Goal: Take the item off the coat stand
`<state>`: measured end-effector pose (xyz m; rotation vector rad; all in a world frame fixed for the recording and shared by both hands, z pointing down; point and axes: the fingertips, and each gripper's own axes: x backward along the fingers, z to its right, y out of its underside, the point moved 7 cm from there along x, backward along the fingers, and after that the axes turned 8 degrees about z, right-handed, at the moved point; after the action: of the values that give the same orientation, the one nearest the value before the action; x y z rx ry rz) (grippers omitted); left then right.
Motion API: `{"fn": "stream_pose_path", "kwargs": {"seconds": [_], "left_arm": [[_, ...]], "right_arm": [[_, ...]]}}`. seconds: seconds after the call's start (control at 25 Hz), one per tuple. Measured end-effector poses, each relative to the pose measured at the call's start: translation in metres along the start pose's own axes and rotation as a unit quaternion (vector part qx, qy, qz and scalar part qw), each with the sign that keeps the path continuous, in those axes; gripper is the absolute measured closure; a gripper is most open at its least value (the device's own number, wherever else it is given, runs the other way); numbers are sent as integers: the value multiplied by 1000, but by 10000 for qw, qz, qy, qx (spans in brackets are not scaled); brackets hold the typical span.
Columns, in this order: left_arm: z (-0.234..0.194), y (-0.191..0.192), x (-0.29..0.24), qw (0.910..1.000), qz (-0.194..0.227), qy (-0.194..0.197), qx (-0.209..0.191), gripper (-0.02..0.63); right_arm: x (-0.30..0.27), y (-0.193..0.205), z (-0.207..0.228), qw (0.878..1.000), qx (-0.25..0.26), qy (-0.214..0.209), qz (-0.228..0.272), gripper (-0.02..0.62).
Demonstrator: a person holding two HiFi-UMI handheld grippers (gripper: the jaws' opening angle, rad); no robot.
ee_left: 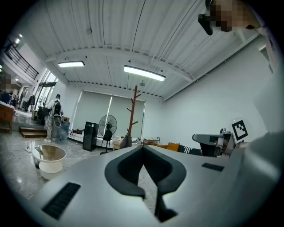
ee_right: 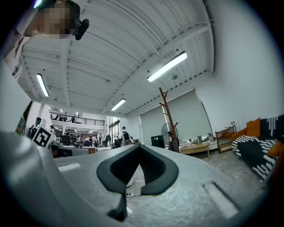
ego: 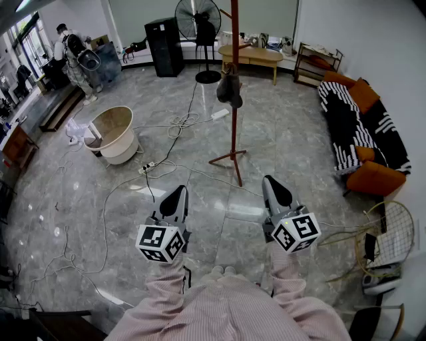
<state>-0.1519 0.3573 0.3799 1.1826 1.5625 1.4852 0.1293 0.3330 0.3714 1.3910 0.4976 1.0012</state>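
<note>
A red-brown coat stand (ego: 234,100) rises from the marble floor ahead of me, and a dark item (ego: 229,90) hangs from a peg partway up it. Both grippers are held low, well short of the stand's feet. The left gripper (ego: 178,190) and the right gripper (ego: 270,180) are shut with nothing between their jaws. In the left gripper view, past the left gripper (ee_left: 143,149), the stand (ee_left: 134,111) and the item (ee_left: 128,141) look small and far. Beyond the right gripper (ee_right: 140,146) in the right gripper view, the stand (ee_right: 167,115) carries the item (ee_right: 174,144).
Cables (ego: 174,125) and a power strip (ego: 146,168) trail across the floor left of the stand. A beige tub (ego: 120,143) sits to the left. A fan (ego: 198,20), black cabinet (ego: 164,46) and wooden table (ego: 253,54) stand behind; a sofa (ego: 359,126) lines the right wall. A person (ego: 73,56) stands far back left.
</note>
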Motion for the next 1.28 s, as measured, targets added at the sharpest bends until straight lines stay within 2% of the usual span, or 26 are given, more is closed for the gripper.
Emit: {"fn": "stream_pose_path", "kwargs": {"seconds": [0.36, 0.84, 0.88, 1.28], "left_arm": [[11, 7, 2, 10000, -31, 25, -25, 603], [30, 16, -12, 10000, -20, 41, 41, 603], [31, 16, -13, 10000, -24, 28, 41, 604], [22, 27, -43, 9998, -134, -102, 128, 604]], "right_arm": [[9, 8, 4, 10000, 34, 48, -52, 591], [19, 14, 31, 9994, 166, 209, -204, 591], [18, 14, 33, 9995, 152, 193, -209, 574], [-2, 24, 63, 9993, 13, 284, -238, 560]]}}
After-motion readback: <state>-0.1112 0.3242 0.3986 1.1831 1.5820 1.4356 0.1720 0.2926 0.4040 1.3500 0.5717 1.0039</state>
